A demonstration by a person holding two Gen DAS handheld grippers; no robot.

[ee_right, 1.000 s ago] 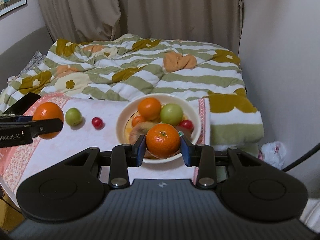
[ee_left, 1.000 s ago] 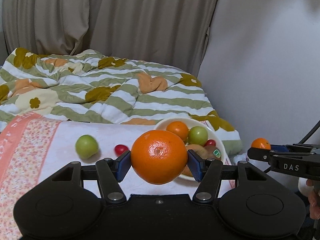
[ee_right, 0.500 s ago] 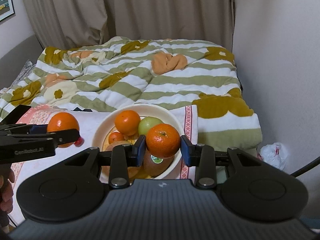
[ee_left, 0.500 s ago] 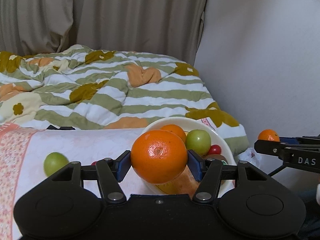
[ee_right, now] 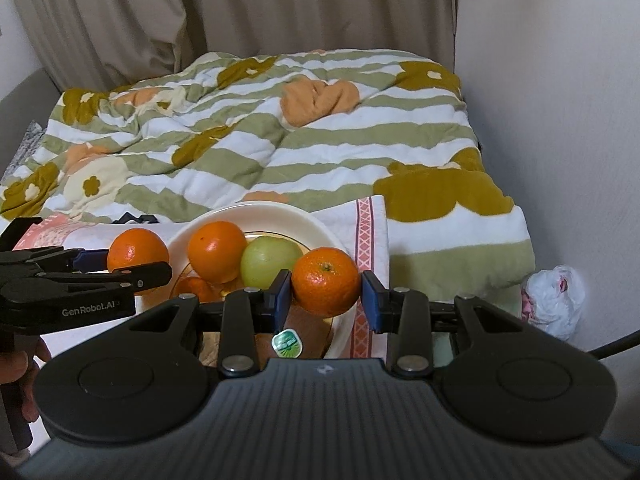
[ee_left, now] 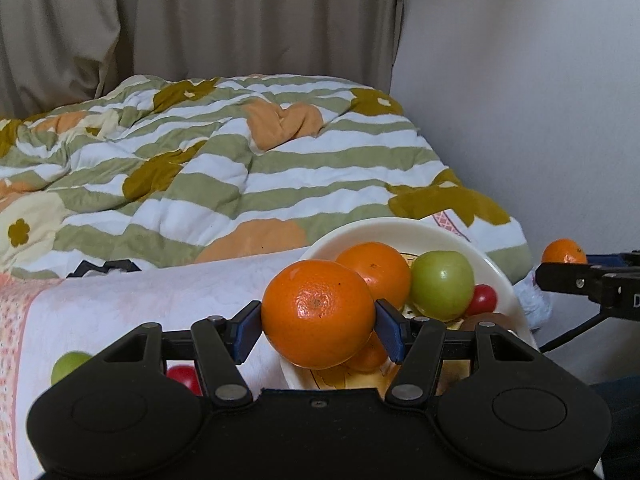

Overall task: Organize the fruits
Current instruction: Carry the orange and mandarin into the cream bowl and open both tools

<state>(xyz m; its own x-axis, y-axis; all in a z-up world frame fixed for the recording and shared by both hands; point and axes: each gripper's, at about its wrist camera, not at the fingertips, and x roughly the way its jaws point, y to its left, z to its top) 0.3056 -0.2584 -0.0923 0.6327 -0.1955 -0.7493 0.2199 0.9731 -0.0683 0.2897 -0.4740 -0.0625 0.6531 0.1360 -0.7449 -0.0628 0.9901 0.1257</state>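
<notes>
In the left wrist view, a large orange (ee_left: 319, 313) is being clamped between the blue pads of the left gripper (ee_left: 318, 326), just over the near-left rim of the cream bowl (ee_left: 404, 227). Inside the bowl, another orange (ee_left: 378, 268), a green apple (ee_left: 442, 285) and a red cherry tomato (ee_left: 485, 299) are being shown lying close together. Left of the bowl, a second green fruit (ee_left: 70, 364) and a second red tomato (ee_left: 184, 376) are being left on the pink cloth (ee_left: 132, 300). Right of the bowl, the right gripper (ee_left: 592, 276) is being seen side-on, with a small mandarin (ee_left: 563, 251) in it.

In the right wrist view, the mandarin (ee_right: 326, 282) is being gripped by the narrowly set right gripper (ee_right: 326, 300), over the near-right part of the bowl (ee_right: 280, 216). A kiwi with a sticker (ee_right: 286, 338) is being partly hidden below it in the bowl. The left gripper (ee_right: 120, 272) is being held at the bowl's left rim with its orange (ee_right: 138, 250).
</notes>
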